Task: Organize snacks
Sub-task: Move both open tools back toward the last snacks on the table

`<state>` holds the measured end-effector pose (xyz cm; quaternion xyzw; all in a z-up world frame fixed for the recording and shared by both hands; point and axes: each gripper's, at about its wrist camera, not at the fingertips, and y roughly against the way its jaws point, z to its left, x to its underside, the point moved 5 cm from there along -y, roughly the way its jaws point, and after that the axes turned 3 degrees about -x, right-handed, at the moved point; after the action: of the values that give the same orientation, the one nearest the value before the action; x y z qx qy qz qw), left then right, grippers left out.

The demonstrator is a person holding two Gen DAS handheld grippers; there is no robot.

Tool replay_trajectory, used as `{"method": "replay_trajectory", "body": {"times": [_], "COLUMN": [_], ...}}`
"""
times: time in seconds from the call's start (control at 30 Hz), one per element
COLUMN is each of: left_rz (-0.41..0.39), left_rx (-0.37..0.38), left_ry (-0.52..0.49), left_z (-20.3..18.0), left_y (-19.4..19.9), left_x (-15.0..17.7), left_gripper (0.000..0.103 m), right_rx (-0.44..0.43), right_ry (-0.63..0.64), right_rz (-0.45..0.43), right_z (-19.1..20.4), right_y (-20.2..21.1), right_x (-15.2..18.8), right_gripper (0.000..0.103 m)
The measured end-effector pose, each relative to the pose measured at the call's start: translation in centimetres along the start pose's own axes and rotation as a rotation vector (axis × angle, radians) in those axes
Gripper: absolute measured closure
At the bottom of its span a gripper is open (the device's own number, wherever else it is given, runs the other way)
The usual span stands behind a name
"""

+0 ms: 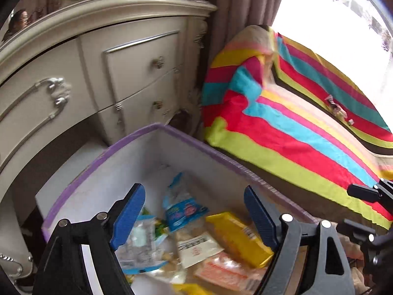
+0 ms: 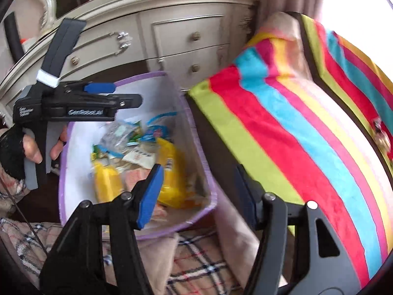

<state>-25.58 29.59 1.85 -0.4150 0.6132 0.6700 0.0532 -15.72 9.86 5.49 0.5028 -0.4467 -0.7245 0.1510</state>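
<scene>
Striped blanket [image 1: 294, 127] beside purple-rimmed bin [image 1: 103, 154], snacks [image 1: 196, 233] heaped.

Domestic bedroom. Evidence: ornate cream dresser [image 1: 103, 68] at upper left, curtain [image 1: 245, 2] at top centre, striped blanket [image 1: 294, 123] at right, beside a bright window.

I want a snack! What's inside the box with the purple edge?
The box holds snack packets: a blue one, a yellow one, a white one, an orange one. They hide whatever lies underneath.
</scene>
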Motion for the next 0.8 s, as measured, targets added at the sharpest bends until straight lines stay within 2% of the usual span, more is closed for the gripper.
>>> {"method": "replay_trajectory", "body": {"times": [0.2,0.3,0.37,0.47,0.57,0.73,0.8], "left_rz": [0.02,0.021,0.031,0.021,0.018,0.026,0.024], "left_rx": [0.244,0.293,0.321,0.334,0.298,0.243,0.247], "left_ry": [-0.157,-0.242,-0.254,-0.258,-0.284,-0.316,-0.331], "left_z": [-15.3,-22.7,-26.6,-31.3,-34.7,-37.2,-37.5], "left_y": [-4.9,-8.3,-10.7,-14.1,-17.4,-20.8,-21.0], "left_x": [-3.6,-4.9,-6.0,-8.1,-10.0,-12.2,-12.2], "left_gripper": [0.019,0.019,0.019,0.019,0.019,0.018,0.012], "right_rx": [0.206,0.286,0.319,0.368,0.393,0.391,0.382], "right_ry": [-0.304,-0.426,-0.49,-0.57,-0.642,-0.729,-0.745], "right_rz": [-0.041,-0.049,-0.055,-0.079,-0.114,-0.192,-0.225], "right_z": [-15.2,-21.7,-25.3,-30.7,-35.4,-41.8,-43.9], "right_y": [1.7,2.6,3.0,3.6,3.1,1.9,1.1], "right_x": [3.2,4.9,5.7,6.5,6.4,4.3,2.6], "right_gripper": [0.038,0.038,0.038,0.038,0.036,0.036,0.036]}}
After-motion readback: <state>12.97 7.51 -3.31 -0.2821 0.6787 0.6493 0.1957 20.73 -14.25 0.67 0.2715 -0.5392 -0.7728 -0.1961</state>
